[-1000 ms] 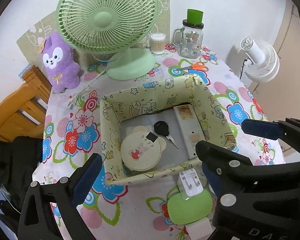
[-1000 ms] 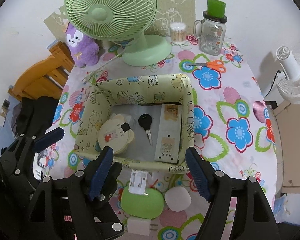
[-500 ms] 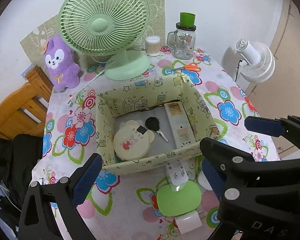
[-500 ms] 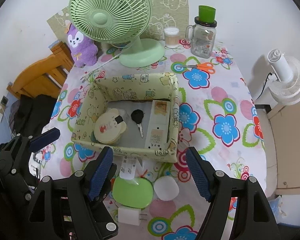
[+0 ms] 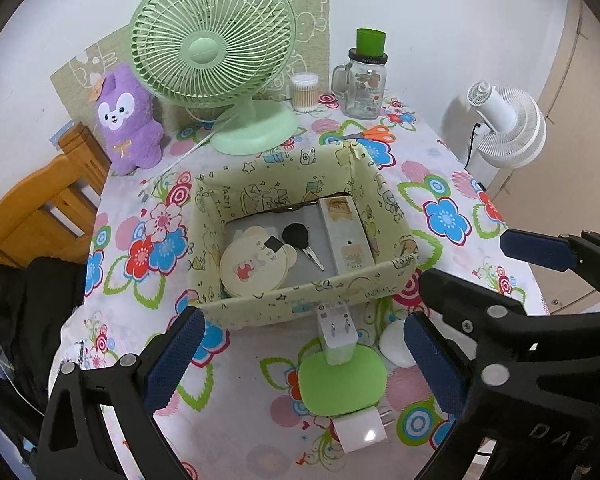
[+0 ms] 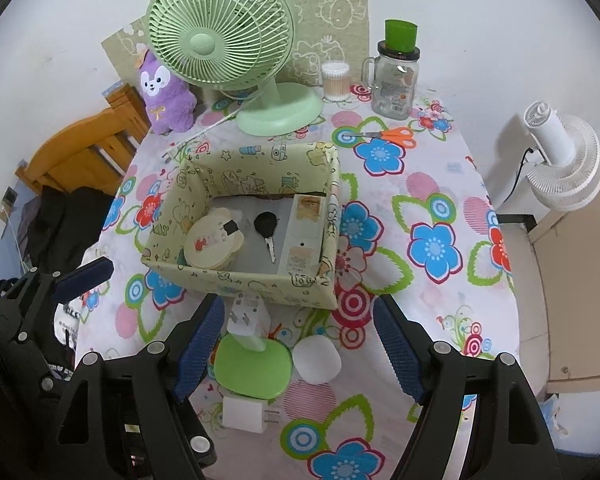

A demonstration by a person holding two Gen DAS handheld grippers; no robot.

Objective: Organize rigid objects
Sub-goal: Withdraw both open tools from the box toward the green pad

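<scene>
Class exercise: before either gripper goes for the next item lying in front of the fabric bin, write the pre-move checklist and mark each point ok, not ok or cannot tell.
1. Right gripper open and holding nothing: ok.
2. Left gripper open and holding nothing: ok.
3. Fabric bin has bare floor between the key and the round bear-shaped box: ok.
4. White charger free to lift: ok; it rests on the green case with nothing on top.
5. Green case free to lift alone: not ok, the charger lies on it.
6. White round puff rigid enough to count: cannot tell.
</scene>
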